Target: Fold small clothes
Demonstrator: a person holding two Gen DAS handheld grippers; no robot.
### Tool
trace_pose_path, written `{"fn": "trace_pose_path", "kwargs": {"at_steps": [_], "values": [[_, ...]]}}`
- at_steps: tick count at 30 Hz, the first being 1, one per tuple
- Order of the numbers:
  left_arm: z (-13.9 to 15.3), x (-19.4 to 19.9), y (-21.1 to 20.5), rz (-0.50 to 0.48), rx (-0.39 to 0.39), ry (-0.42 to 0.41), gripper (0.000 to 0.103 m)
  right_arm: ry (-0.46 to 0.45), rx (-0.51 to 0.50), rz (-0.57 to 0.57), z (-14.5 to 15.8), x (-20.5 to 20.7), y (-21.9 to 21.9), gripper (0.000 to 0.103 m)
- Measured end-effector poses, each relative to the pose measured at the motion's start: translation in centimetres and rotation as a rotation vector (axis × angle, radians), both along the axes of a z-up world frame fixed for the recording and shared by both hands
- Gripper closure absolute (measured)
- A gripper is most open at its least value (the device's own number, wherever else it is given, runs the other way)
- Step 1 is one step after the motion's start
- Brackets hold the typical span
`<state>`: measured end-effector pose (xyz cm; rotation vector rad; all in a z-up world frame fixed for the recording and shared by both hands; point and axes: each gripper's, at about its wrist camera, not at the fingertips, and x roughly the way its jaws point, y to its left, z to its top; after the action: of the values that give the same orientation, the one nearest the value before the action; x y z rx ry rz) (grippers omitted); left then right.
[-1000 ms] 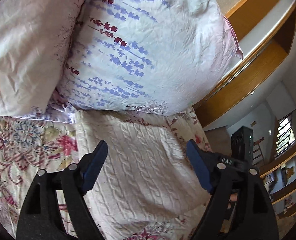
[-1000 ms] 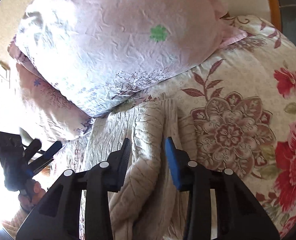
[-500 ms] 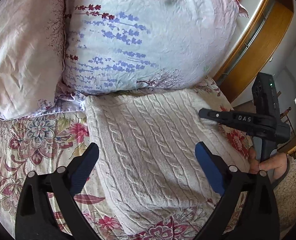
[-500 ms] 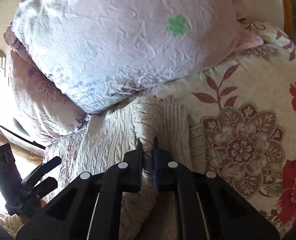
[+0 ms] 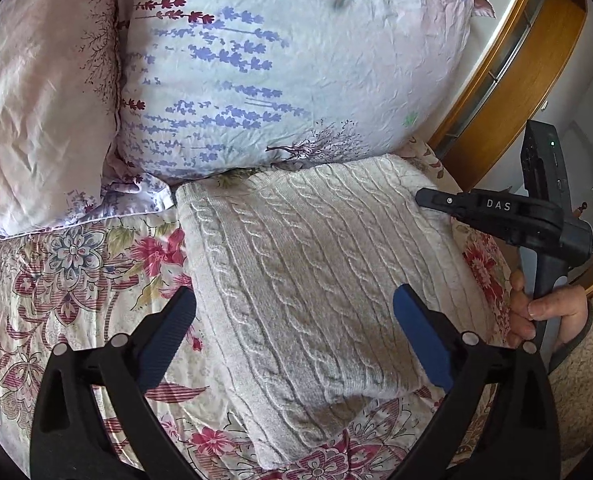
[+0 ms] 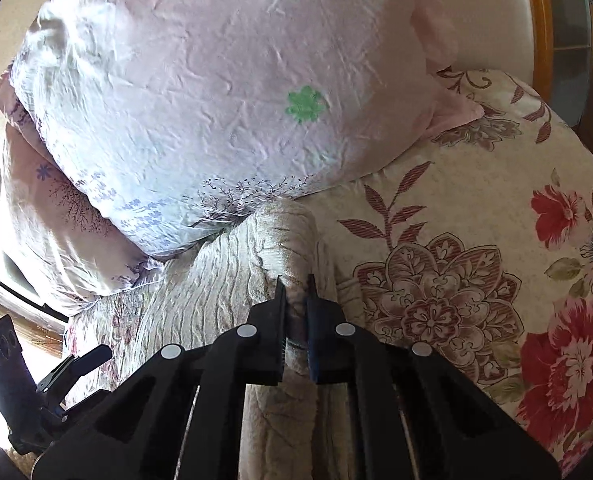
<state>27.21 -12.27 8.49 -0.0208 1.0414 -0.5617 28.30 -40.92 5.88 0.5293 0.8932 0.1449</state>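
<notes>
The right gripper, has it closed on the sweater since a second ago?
Yes. The right gripper, open around the cream cable-knit sweater edge a second ago, is now pinched shut on that fold, just below the lavender-print pillow.

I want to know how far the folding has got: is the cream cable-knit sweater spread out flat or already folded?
Folded. The sweater lies as a compact rectangle on the floral bedspread, no sleeves showing; the right gripper pinches its doubled edge.

A cream cable-knit sweater (image 5: 316,272) lies on a red-flowered bedspread (image 5: 68,280) below a lavender-sprigged pillow (image 5: 280,60).
</notes>
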Motion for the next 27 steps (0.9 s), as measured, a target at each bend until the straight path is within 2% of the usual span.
{"fn": "trace_pose_path", "kwargs": {"at_steps": [4, 10, 13, 15, 19, 22, 25, 27], "values": [[-0.2, 0.1, -0.2, 0.003, 0.023, -0.003, 0.003, -0.029, -0.015, 0.010, 1.1, 0.2, 0.5, 0.095], [-0.4, -0.1, -0.4, 0.029, 0.097, -0.030, 0.002, -0.031, -0.021, 0.007, 1.2, 0.4, 0.7, 0.095], [-0.4, 0.0, -0.3, 0.035, 0.101, -0.027, 0.002, -0.040, -0.027, 0.003, 1.5, 0.3, 0.6, 0.095], [-0.5, 0.0, -0.3, 0.037, 0.110, -0.024, 0.002, -0.019, -0.033, -0.003, 0.9, 0.5, 0.5, 0.095], [-0.5, 0.0, -0.2, 0.041, 0.107, -0.018, 0.002, 0.087, -0.034, -0.021, -2.2, 1.0, 0.4, 0.094], [-0.7, 0.2, 0.2, 0.053, 0.103, -0.013, 0.002, 0.102, 0.014, -0.044, -2.4, 0.5, -0.2, 0.090], [-0.7, 0.2, 0.7, 0.073, 0.094, -0.006, 0.002, 0.066, 0.062, -0.074, -0.9, -0.9, -1.6, 0.080], [-0.8, 0.3, 1.0, 0.084, 0.083, 0.003, 0.002, 0.045, 0.096, -0.062, 0.0, -2.4, -2.2, 0.065]]}}
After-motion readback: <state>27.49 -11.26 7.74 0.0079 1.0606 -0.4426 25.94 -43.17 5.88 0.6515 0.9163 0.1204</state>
